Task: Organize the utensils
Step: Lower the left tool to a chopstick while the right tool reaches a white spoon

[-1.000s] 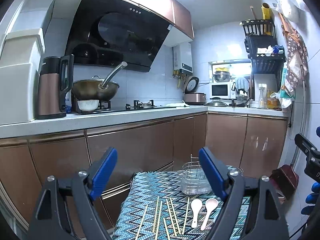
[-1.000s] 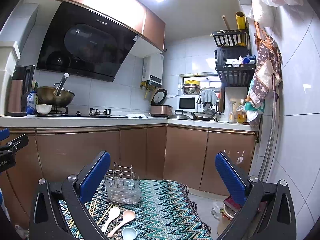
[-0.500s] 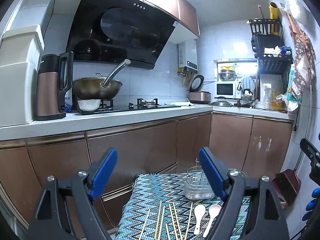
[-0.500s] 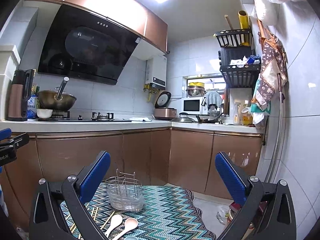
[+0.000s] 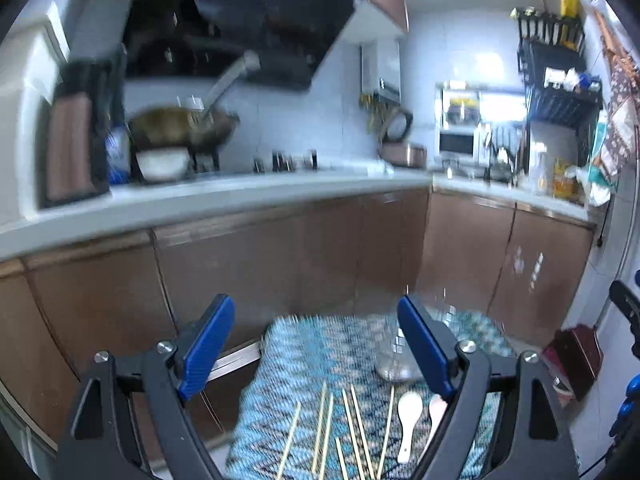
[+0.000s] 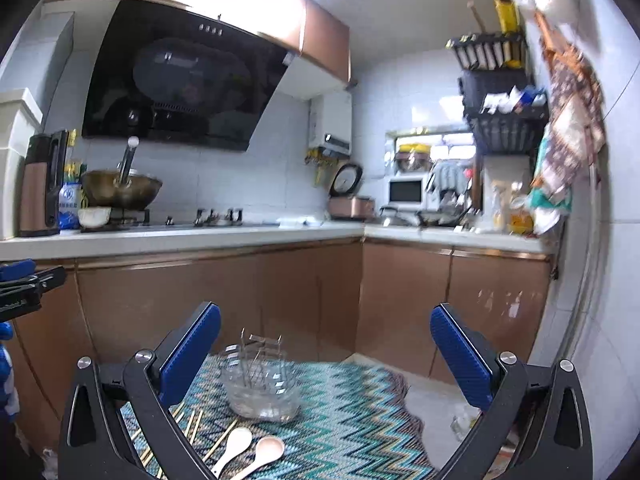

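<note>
left gripper (image 5: 316, 350) has its blue pads wide apart, nothing between them, held above the near end of the zigzag cloth (image 5: 304, 364). using the clear holder (image 6: 262, 386) as landmark, going l to r: the chopsticks (image 5: 324, 432) lie just left of and nearer than the holder, thin pale bamboo sticks, loose, roughly parallel w/ a few crossing, flat on the cloth. next, the white spoon (image 6: 234, 446), short w/ a rounded bowl, lies flat in front of the holder, bowl end toward it. touching or just right of that is the pink spoon (image 6: 266, 454), same shape, peach-pink tint. the holder itself stands upright on the cloth, transparent tub w/ a wire rack sticking up inside; can't see any utensils in it. left view is motion-blurred so fine detail is soft there. right gripper (image 6: 326, 350) also spread wide, empty, w/ the holder seen between its fingers, below and beyond them.
</note>
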Available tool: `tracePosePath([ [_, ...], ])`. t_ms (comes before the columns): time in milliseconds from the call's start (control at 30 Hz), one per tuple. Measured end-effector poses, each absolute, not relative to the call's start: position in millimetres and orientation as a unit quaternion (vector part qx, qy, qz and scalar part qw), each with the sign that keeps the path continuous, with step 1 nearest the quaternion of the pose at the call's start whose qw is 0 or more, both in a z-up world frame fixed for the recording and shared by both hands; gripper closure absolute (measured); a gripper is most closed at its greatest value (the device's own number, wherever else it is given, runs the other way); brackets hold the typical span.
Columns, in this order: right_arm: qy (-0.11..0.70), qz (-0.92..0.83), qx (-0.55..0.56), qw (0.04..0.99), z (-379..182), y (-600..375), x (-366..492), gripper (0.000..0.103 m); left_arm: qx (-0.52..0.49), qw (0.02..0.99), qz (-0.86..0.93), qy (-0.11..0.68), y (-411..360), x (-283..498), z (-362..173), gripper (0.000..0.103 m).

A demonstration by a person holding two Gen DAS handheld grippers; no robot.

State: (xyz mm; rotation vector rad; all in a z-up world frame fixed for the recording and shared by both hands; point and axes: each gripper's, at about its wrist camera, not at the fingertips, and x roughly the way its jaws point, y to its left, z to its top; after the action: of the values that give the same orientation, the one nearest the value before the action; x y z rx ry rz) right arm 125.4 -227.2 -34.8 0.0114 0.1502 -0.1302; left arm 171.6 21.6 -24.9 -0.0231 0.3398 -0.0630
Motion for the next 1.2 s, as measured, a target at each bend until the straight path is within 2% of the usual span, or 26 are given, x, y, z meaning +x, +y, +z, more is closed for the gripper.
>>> tracePosePath([
  [167, 0.165, -0.025, 0.015, 0.986, -78, -237, 171, 0.001, -0.012, 0.964, -0.054, 0.262, 21, 220, -68, 0.02],
  [267, 0.221, -0.001, 0.018, 0.975, -108, -241, 199, 0.007, -0.01, 0.944, -0.068, 0.323, 20, 253, -101, 0.02],
  [367, 0.284, 0.033, 0.037, 0.958, -143, -246, 228, 0.022, -0.016, 0.921, -0.087, 0.379, 19, 286, -130, 0.021],
  [433, 0.332, 0.063, 0.057, 0.939, -171, -250, 250, 0.036, -0.024, 0.906, -0.094, 0.411, 21, 306, -148, 0.022],
  [500, 0.363, 0.088, 0.078, 0.924, -193, -254, 265, 0.045, -0.034, 0.886, -0.1, 0.451, 22, 329, -170, 0.027],
  [567, 0.393, 0.11, 0.101, 0.907, -214, -258, 281, 0.053, -0.039, 0.871, -0.104, 0.478, 23, 345, -186, 0.04],
  [600, 0.407, 0.122, 0.114, 0.898, -226, -260, 288, 0.057, -0.042, 0.861, -0.106, 0.495, 22, 356, -196, 0.042],
  [767, 0.438, 0.146, 0.134, 0.877, -255, -265, 310, 0.062, -0.056, 0.827, -0.114, 0.548, 21, 391, -226, 0.062],
  [967, 0.464, 0.17, 0.143, 0.858, -275, -267, 334, 0.066, -0.06, 0.796, -0.112, 0.592, 18, 419, -254, 0.076],
  [1200, 0.486, 0.19, 0.137, 0.842, -293, -261, 353, 0.069, -0.044, 0.781, -0.107, 0.614, 13, 436, -271, 0.081],
])
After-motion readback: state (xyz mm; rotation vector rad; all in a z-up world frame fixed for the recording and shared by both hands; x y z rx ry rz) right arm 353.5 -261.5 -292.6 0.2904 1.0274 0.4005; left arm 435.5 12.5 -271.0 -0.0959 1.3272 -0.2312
